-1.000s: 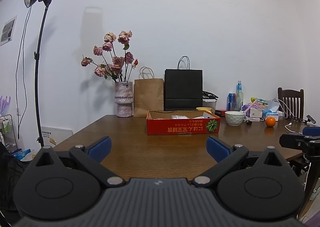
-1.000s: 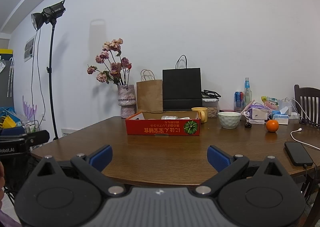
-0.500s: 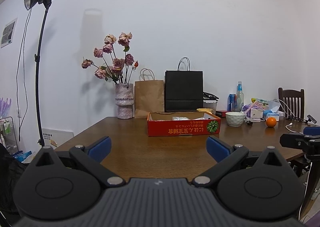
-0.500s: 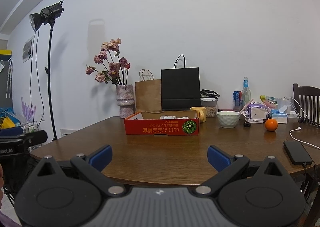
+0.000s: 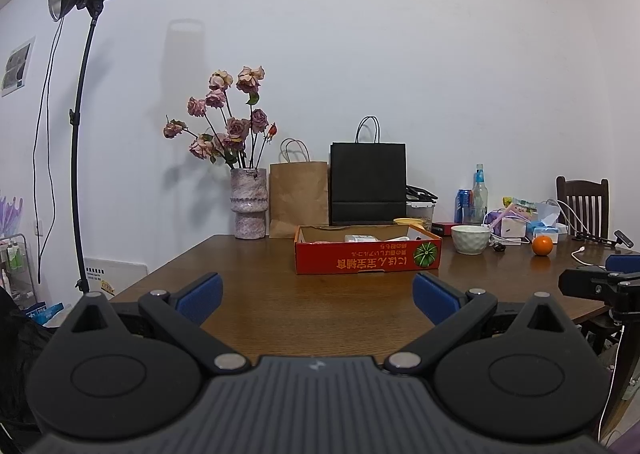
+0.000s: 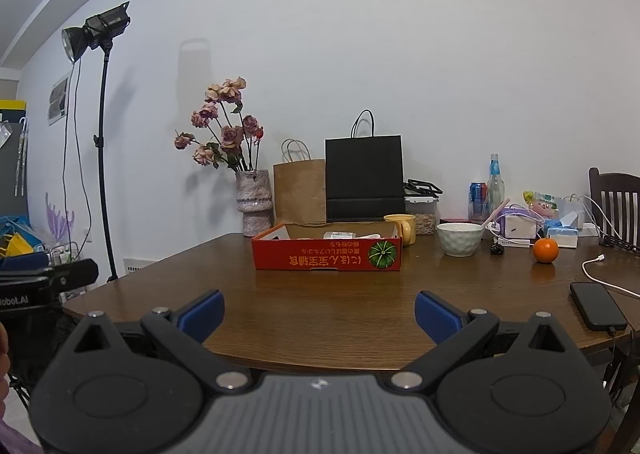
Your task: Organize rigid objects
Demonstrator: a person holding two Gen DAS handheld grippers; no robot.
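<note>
Brown wood table (image 6: 320, 306) carries everything; both grippers hang off its near edge, level, aimed at the far side. Left gripper (image 5: 318, 296) spread wide, nothing between the blue pads (image 5: 200, 294). Right gripper (image 6: 319, 308) same: spread, empty. Red cardboard tray (image 6: 326, 258) sits mid-table toward the far edge, low walls, a few pale items inside, too small to name. Looks like the collection spot, since its open top takes things from above. Loose rigid stuff right of it: yellow mug (image 6: 402, 228) just beside the tray's right end, white bowl (image 6: 459, 238) near that, orange (image 6: 545, 250) further toward the right edge, black phone (image 6: 598, 306) on a cable at the near right corner. Clutter of small boxes, a can and a bottle (image 6: 495, 183) along the far right edge. Vase of dried roses (image 6: 254, 201), brown paper bag (image 6: 300, 189) and black paper bag (image 6: 364, 177) stand against the wall at the far edge, probably parked out of the work area. Scene fits either tray part-filled with more to gather, or sorting finished with the rest left where it belongs; can't settle which. Wide jaws and set-back pose suit a ready or resting stance either way.
</note>
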